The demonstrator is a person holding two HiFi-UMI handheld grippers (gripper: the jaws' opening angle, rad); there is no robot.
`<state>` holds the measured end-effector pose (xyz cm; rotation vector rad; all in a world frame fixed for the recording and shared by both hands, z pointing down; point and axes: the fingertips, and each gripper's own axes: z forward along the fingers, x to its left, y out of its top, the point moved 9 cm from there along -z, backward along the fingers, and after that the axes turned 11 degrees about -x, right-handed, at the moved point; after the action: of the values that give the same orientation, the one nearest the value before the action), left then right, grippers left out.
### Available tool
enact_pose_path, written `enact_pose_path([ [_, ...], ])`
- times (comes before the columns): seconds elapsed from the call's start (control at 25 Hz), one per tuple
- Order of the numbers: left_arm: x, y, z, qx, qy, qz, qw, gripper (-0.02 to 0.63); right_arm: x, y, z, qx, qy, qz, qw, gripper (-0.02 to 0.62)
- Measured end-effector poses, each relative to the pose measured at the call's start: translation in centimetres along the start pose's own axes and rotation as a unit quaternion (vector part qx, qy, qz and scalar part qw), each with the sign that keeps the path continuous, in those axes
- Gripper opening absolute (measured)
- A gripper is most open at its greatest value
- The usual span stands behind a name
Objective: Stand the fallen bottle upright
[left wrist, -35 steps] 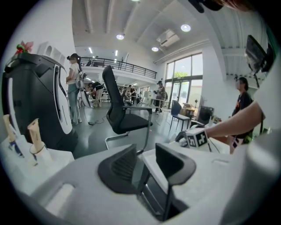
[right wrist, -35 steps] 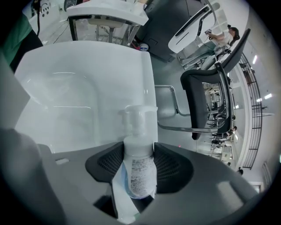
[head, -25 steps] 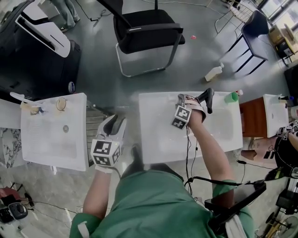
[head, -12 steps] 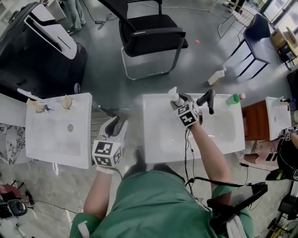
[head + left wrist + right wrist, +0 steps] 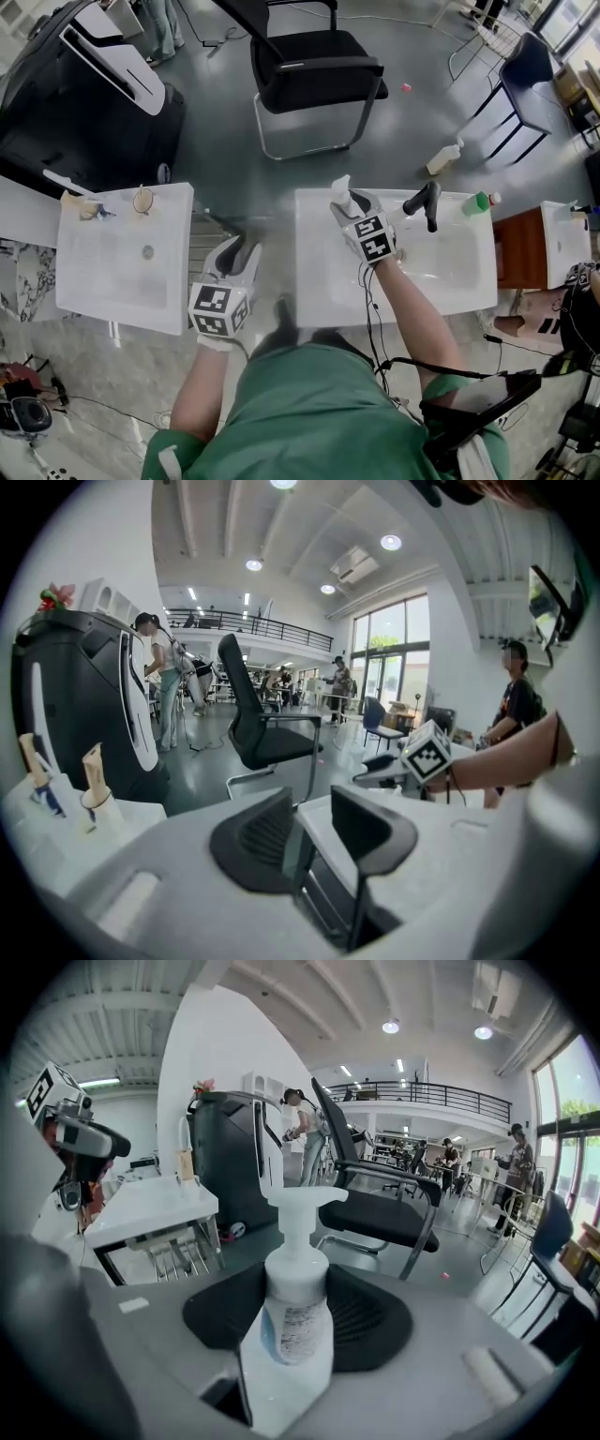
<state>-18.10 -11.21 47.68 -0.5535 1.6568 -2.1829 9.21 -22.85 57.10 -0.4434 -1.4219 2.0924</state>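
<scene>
Since 1 second ago my right gripper [image 5: 349, 206] has rolled and lifted; its 2 jaws clamp the bottle [image 5: 340, 190], now upright over the sink's [image 5: 319, 281] back edge. My left gripper [image 5: 236, 255] points slightly down, jaws apart, holding nothing.

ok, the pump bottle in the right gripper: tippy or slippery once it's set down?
Probably tippy: the pump bottle is tall and narrow with a pump head on top, so it may topple if released tilted. Likely slick: smooth plastic, though ribbed pads of the right gripper clamp its body. Seems stiff: no dent shows at the pads.
</scene>
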Motion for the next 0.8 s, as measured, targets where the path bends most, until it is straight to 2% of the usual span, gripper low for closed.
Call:
enact_pose_path([
  [0.4, 0.8, -0.2, -0.5, 0.006, 0.014, -0.003, 0.9999, 0.127, 2.8, 0.6, 2.2, -0.029, 0.04, -0.002, 0.999, 0.206],
  [0.8, 1.4, -0.8, -0.1, 0.012, 0.016, -0.016, 0.9997, 0.126, 4.0, 0.2, 3.2, -0.045, 0.056, 0.001, 0.997, 0.206],
])
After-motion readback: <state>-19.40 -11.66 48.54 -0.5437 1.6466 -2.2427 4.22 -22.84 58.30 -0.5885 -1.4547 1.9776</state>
